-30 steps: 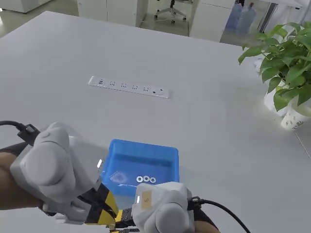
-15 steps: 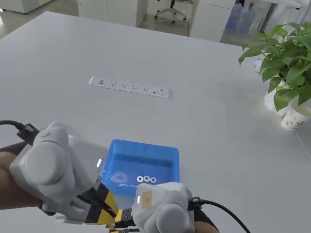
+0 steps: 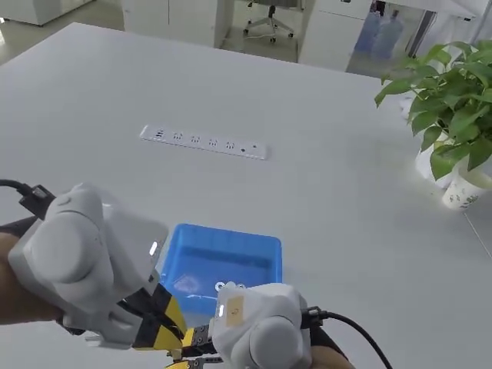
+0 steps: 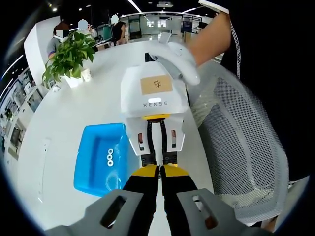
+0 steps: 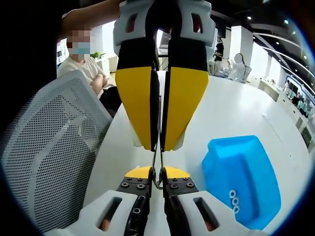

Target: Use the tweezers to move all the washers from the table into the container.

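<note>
A blue container (image 3: 246,250) sits on the white table and holds three washers (image 4: 110,156), which also show in the right gripper view (image 5: 234,200). In front of it, at the table's near edge, my two grippers meet tip to tip. The left gripper (image 3: 175,332) with yellow jaws (image 5: 158,145) is shut on thin metal tweezers (image 5: 156,164). Facing it, the right gripper (image 3: 201,340) is shut on the same tweezers at their other end (image 4: 158,147). In the head view, the grippers' white bodies hide the tweezers.
A white power strip (image 3: 204,141) lies farther back on the table. A potted plant (image 3: 453,92) and a paper cup (image 3: 463,188) stand at the right edge. A mesh chair (image 4: 236,147) stands behind the near table edge. People stand in the background.
The head view has shifted slightly. Both grippers stay tip to tip in front of the container, a little lower in the picture.
</note>
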`<state>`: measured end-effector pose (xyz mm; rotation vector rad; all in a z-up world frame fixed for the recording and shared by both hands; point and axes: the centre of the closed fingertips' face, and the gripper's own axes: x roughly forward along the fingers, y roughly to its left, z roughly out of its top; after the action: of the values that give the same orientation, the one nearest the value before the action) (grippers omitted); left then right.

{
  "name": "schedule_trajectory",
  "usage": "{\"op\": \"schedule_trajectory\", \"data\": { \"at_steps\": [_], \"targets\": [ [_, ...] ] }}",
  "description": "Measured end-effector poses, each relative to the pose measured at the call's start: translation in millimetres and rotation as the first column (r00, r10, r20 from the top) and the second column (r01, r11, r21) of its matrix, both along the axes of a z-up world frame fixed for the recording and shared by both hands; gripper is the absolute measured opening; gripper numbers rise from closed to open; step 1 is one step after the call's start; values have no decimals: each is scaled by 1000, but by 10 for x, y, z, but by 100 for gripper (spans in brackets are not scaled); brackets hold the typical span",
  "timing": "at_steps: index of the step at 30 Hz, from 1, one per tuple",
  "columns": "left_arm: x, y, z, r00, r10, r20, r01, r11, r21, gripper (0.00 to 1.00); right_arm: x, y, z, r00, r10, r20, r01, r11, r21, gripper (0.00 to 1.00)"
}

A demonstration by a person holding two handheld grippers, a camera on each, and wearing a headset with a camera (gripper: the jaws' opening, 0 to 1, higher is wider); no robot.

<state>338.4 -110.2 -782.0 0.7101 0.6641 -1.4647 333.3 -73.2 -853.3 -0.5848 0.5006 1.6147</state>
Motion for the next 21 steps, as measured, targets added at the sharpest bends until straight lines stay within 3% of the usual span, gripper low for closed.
{"op": "schedule_trajectory", "data": {
  "at_steps": [21],
  "targets": [
    [96,-34,299,1000,-1,26,2,1000,-26,5,114,-15,280,1000,-7,20,7,1000,21,9]
  ]
}}
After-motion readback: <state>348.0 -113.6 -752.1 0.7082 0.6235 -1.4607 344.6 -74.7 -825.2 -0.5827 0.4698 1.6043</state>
